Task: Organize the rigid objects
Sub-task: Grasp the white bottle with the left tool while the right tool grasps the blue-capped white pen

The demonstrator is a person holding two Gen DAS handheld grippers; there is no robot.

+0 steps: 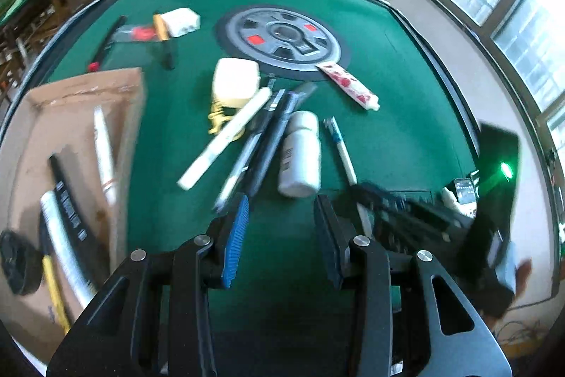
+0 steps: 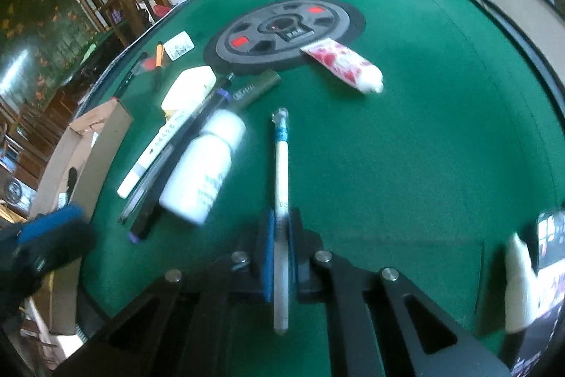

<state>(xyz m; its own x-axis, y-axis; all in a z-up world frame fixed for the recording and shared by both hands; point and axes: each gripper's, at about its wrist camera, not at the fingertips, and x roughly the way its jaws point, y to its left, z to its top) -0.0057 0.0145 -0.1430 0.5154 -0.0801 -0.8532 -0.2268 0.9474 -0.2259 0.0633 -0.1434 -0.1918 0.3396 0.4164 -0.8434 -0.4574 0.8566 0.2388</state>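
Right wrist view shows the right gripper (image 2: 280,235) clamped narrow on a slim white pen (image 2: 281,200) with a blue band near its far tip; both pads press its barrel, and the pen runs from behind the fingers out over the green felt table (image 2: 423,147). No earlier picture is given, so only the grip itself can be told.

Left wrist view shows the left gripper (image 1: 282,225) with its jaws standing about half open and nothing between them — only bare felt. One blue pad (image 1: 236,239) faces inward. Just beyond its tips lies the pile of loose things.

Counted on the felt: one white pill bottle (image 1: 300,154) lying on its side, one long white marker (image 1: 226,138), two or three dark pens (image 1: 268,136) pressed together beside it — blur keeps the count unsure — one cream-coloured box (image 1: 235,82), one red-and-white tube (image 1: 349,87) resting against the round grey centre disc (image 1: 282,37), and one small white carton (image 1: 180,20) farther back.

At the left edge sits one open cardboard box (image 1: 84,87), already holding several long things, among them a white tube (image 1: 104,158) and a black stick (image 1: 69,204).
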